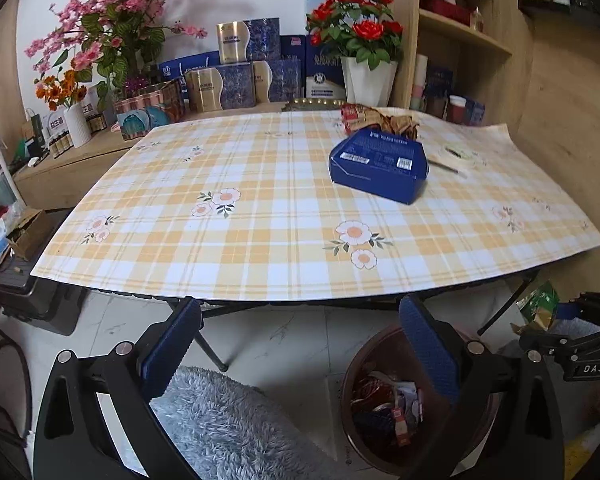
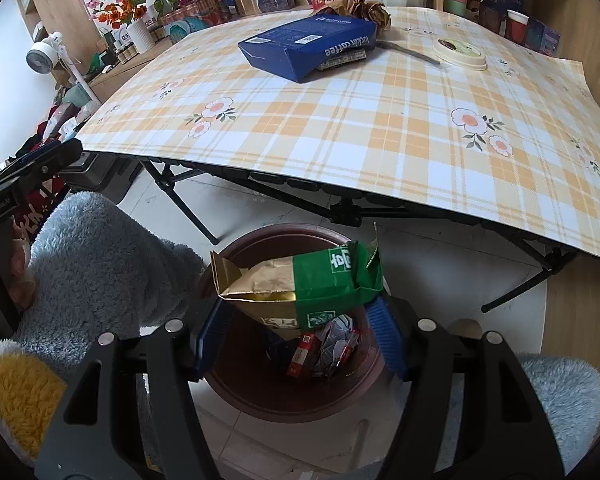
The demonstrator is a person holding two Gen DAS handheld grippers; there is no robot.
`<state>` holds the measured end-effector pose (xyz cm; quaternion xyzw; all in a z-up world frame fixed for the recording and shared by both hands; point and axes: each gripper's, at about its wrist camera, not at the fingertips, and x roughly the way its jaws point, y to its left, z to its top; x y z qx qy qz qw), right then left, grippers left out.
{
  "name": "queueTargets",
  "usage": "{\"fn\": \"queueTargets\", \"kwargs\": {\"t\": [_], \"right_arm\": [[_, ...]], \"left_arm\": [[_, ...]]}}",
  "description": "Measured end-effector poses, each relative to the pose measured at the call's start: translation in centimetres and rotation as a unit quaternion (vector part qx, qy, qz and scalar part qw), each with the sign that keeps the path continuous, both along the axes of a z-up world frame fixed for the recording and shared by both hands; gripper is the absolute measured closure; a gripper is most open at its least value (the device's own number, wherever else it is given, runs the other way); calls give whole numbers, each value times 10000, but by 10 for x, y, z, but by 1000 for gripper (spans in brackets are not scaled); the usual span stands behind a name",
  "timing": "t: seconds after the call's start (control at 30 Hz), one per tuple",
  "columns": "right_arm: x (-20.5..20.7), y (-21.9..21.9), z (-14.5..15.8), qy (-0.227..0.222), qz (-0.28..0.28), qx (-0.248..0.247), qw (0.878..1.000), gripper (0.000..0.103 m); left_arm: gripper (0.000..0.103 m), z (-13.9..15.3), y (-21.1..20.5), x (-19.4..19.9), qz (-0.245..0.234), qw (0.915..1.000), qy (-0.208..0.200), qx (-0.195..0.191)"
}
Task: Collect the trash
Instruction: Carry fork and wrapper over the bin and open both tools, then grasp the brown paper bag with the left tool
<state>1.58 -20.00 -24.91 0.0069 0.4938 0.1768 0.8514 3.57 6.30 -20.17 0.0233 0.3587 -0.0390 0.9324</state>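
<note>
I hold the green bag tight in my right jaws over the bin to drop it, left jaws wide open and empty.

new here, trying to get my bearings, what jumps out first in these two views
The right gripper holds a green and gold foil bag over the round brown trash bin on the floor. Behind it, a dark blue cardboard coffee box lies on the yellow plaid tablecloth. The left gripper is open and holds nothing.

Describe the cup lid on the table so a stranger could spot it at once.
Start at the plaid table and find the blue box near its far side. Right of the box, past a thin stick, lies the cup lid, the only round, flat, cream-coloured thing there.
</note>
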Motion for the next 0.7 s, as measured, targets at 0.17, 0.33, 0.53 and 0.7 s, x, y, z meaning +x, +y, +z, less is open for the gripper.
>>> {"fn": "queueTargets", "kwargs": {"t": [0.17,0.33,0.53,0.7], "right_arm": [[0,0,-3,65,17,21,10000,36],[1,3,-5,106,74,-4,9999,27],[-1,5,-2,-15,76,-77,9999,8],[1,-1,-2,-7,-119,-151,9998,6]], "left_arm": [[6,-2,-4,0,-90,10000,10,31],[6,-4,-3,4,-67,9999,102,12],[6,-5,-3,5,-38,9999,150,19],[6,-6,-1,6,-15,9998,179,-1]]}}
